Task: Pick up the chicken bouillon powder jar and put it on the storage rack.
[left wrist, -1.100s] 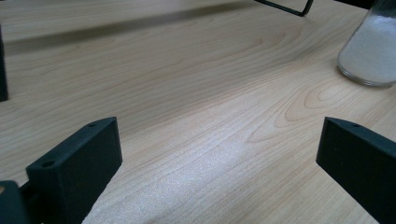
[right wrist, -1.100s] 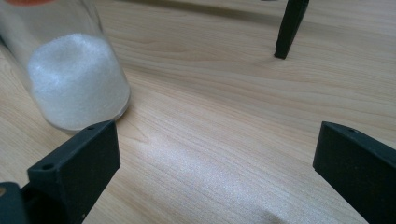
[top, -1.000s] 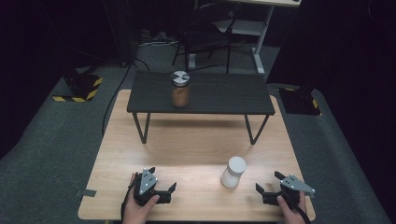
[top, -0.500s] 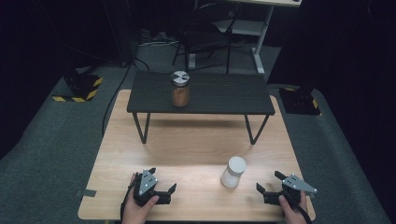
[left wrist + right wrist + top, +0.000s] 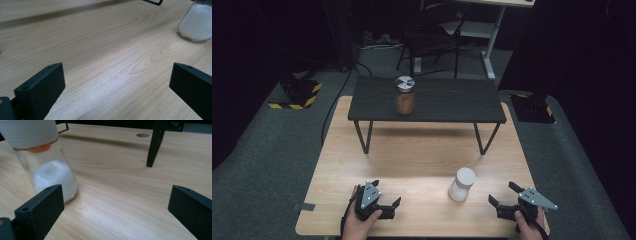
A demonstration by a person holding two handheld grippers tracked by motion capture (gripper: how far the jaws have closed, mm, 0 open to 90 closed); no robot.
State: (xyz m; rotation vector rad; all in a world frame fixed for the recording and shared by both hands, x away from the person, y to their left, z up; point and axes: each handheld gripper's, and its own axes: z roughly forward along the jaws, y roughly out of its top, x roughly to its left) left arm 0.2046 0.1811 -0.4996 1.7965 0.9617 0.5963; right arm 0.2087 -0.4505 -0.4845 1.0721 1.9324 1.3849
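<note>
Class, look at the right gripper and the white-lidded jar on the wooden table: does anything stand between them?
Nothing visible does. The right gripper rests on the wooden table with its jaws open, and the white-lidded jar stands just beside it, with bare tabletop between. In the right gripper view the jar stands close by the gripper's jaws.

- Between your left gripper (image 5: 387, 202) and right gripper (image 5: 503, 196), the wooden table (image 5: 422, 160) lies bare except for the white-lidded jar of white powder (image 5: 461, 184), standing near the right gripper.
- Under the black raised shelf (image 5: 427, 100), your passage is bounded by its thin legs (image 5: 480, 138) on either side.
- On the shelf top, the brown-filled jar (image 5: 405, 95) stands left of centre; the remainder to its right is open.
</note>
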